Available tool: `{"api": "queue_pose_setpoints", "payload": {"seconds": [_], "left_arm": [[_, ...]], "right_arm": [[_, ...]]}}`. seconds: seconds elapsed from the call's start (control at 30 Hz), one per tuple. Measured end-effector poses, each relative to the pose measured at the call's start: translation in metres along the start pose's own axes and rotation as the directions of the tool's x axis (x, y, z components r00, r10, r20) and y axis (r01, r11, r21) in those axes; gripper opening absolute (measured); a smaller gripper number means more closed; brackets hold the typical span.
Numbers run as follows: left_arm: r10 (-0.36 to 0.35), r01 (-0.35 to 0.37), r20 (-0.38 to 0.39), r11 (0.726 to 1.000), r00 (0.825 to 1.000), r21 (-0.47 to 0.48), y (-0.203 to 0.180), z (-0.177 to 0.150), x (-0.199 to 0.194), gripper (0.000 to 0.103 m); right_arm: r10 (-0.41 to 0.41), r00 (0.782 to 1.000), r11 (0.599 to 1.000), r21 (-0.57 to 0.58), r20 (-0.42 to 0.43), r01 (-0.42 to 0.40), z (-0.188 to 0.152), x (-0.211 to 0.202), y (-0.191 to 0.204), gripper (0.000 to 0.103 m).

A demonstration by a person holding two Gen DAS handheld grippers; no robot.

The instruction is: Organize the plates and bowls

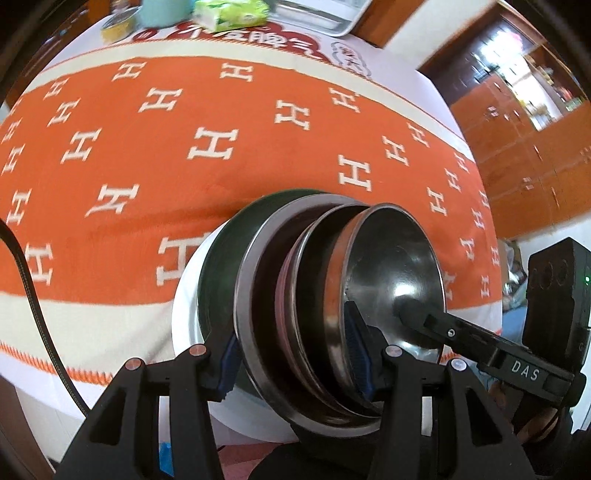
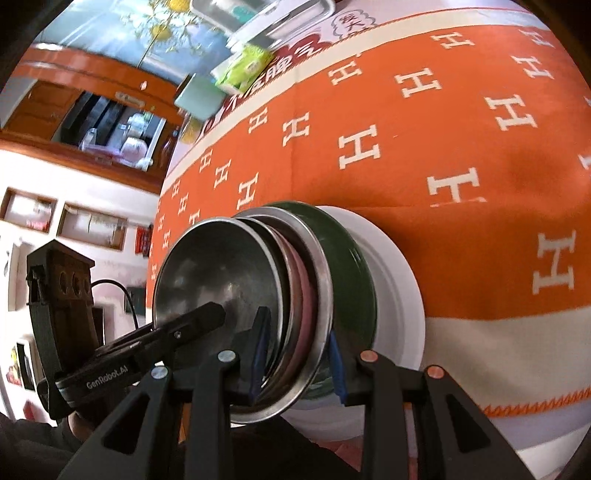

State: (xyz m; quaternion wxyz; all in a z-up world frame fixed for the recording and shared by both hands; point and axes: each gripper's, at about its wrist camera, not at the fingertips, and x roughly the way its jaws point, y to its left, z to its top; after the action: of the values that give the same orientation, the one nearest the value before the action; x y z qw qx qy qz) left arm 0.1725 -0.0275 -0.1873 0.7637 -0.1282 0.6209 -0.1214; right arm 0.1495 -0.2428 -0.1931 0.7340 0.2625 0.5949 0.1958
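Two grippers are clamped on one nested stack of dishes, so I'll take it left to right from the stack.

Out on the stack's left side in the left wrist view is the white plate [image 1: 184, 295], the biggest piece, with the dark green bowl [image 1: 218, 258] sitting against it. Next come a steel bowl [image 1: 255, 295], a pinkish rim I can't really identify, and then the innermost steel bowl [image 1: 399, 258] with its open face toward the right.

My left gripper [image 1: 295, 354] has its blue pads on both sides of the stack's lower edge: one pad [image 1: 229, 363] against the outer steel bowl, the other inside the innermost bowl. So it's closed on the stack, not just hovering.

Right of the stack, my right gripper [image 1: 436, 321] reaches in, one black finger lying inside the innermost bowl. From its own camera the right gripper [image 2: 299, 356] pinches the bowl rims too, with one pad [image 2: 260, 354] on the inner bowl side and the other against the green bowl [image 2: 351, 266].

Whole stack is tipped on edge, over the near edge of the orange cloth [image 1: 184, 166] with white H marks. I can't tell if the white plate [image 2: 399, 280] touches the cloth.

Far behind the stack: a green tissue pack [image 1: 229, 14] and a metal tray [image 1: 325, 18].
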Motion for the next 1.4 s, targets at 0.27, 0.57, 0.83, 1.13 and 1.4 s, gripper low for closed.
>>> {"api": "queue_pose_setpoints", "payload": {"seconds": [0.27,0.57,0.83,1.13,1.4], "left_arm": [[0.043,-0.043,0.001,0.997,0.999,-0.059,0.003,-0.005,0.008,0.048],[0.074,-0.075,-0.021,0.997,0.997,-0.03,0.002,-0.006,0.014,0.048],[0.068,-0.066,-0.021,0.995,0.997,0.068,0.001,-0.006,0.013,0.048],[0.062,-0.065,0.019,0.981,0.998,0.181,-0.003,-0.011,-0.012,0.05],[0.059,-0.088,0.118,0.962,0.991,0.259,-0.002,-0.025,-0.052,0.066]], "right_arm": [[-0.008,0.999,0.998,-0.063,-0.034,0.006,0.007,0.007,0.002,0.029],[-0.061,0.998,0.996,-0.072,-0.015,0.059,0.006,0.01,0.007,0.032],[-0.127,0.991,0.992,-0.012,0.052,0.128,0.0,0.007,0.005,0.032],[-0.214,0.965,0.976,0.005,0.15,0.216,-0.015,-0.007,0.025,0.047],[-0.242,0.931,0.97,0.038,0.273,0.241,-0.043,-0.03,0.046,0.053]]}}
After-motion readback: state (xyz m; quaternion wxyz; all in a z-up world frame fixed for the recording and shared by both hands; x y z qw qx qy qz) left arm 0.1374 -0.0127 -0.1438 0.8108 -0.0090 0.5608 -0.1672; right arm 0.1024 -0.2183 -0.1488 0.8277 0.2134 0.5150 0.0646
